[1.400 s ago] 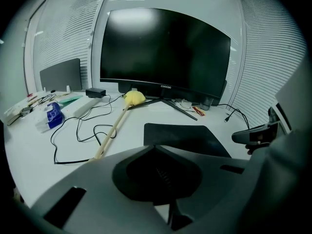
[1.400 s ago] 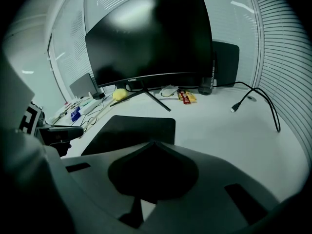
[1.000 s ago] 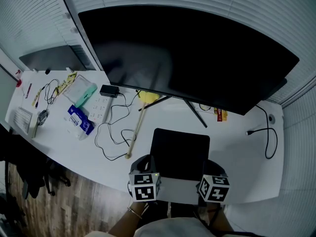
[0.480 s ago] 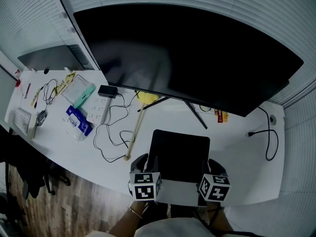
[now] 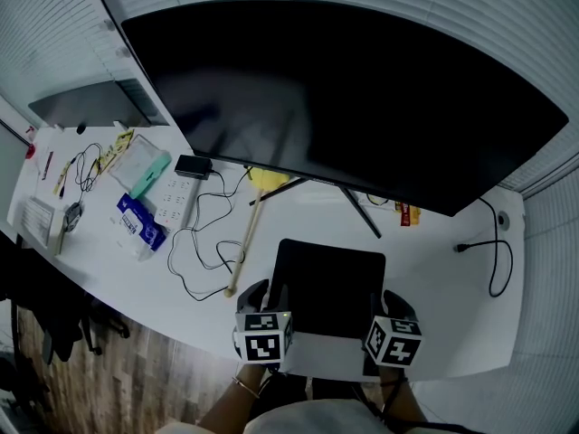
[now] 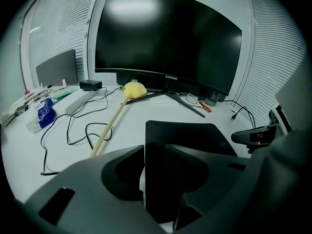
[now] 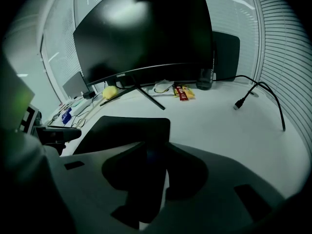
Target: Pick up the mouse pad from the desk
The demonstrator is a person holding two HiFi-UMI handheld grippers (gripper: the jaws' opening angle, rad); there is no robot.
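**Two grippers loosening at one mouse pad**

Closest to me, the person is holding two grippers side by side over the near edge of the white desk (image 5: 443,306). The left gripper (image 5: 270,295) is straddling the near left corner of the single black mouse pad (image 5: 330,274). Its jaws have just been opening and are standing wide, with a strip of white desk showing between one finger and the pad. The right gripper (image 5: 384,301) is doing the same at the near right corner. Its jaws have also just been opening, and they are spread with the pad's edge between them, unpressed. The pad is lying flat on the desk, right in front of the person.

Just beyond, to the left, one wooden stick with a yellow head (image 5: 242,251) is lying across one looping black cable (image 5: 201,242). Farther left, one white power strip (image 5: 175,202) and one blue packet (image 5: 140,224) are sitting side by side. On the right, one more black cable (image 5: 496,260) is curling over the desk. Behind everything, one large curved monitor (image 5: 362,98) is standing dark.
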